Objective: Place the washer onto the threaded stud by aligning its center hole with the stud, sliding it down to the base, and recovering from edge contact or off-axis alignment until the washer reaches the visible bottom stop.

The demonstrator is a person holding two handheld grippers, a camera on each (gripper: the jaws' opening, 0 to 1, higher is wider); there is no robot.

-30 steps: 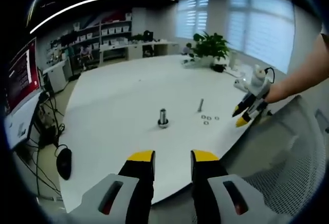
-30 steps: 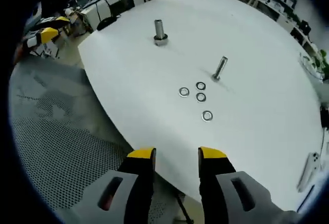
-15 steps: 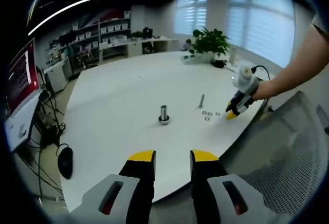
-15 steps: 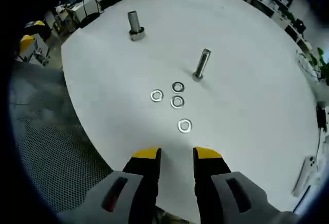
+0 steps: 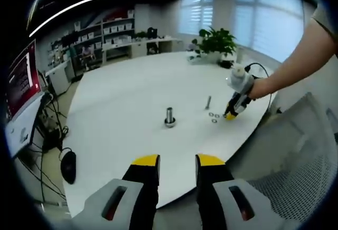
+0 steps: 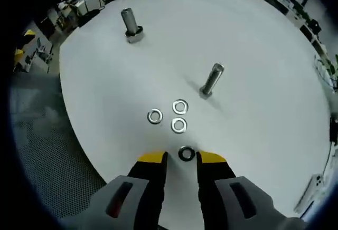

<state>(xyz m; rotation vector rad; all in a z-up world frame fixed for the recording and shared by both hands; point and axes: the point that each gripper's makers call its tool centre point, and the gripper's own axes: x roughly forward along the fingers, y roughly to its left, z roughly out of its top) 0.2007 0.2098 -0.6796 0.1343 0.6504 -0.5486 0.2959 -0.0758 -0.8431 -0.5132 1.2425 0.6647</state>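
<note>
Four flat steel washers lie near the white round table's (image 6: 253, 40) edge. One washer (image 6: 186, 153) lies flat between the tips of my right gripper (image 6: 181, 159), which is open and low over it. Three more washers (image 6: 179, 125) lie just beyond. Behind them stands the slim threaded stud (image 6: 212, 79). A thicker stud with a nut base (image 6: 129, 24) stands farther off. In the left gripper view my left gripper (image 5: 177, 161) hangs open and empty off the table's near edge, facing the thick stud (image 5: 169, 117), the slim stud (image 5: 208, 102) and the right gripper (image 5: 231, 115).
A grey mesh chair (image 5: 301, 156) stands by the table's edge at the right. A person's arm (image 5: 296, 61) reaches in with the right gripper. A potted plant (image 5: 214, 42) sits at the table's far side. A monitor (image 5: 21, 79) and a mouse (image 5: 67, 165) are at the left.
The right gripper has come forward and down over the table edge to the nearest washer, which now lies between its tips; its jaws stand a little narrower. The left gripper has barely moved.
</note>
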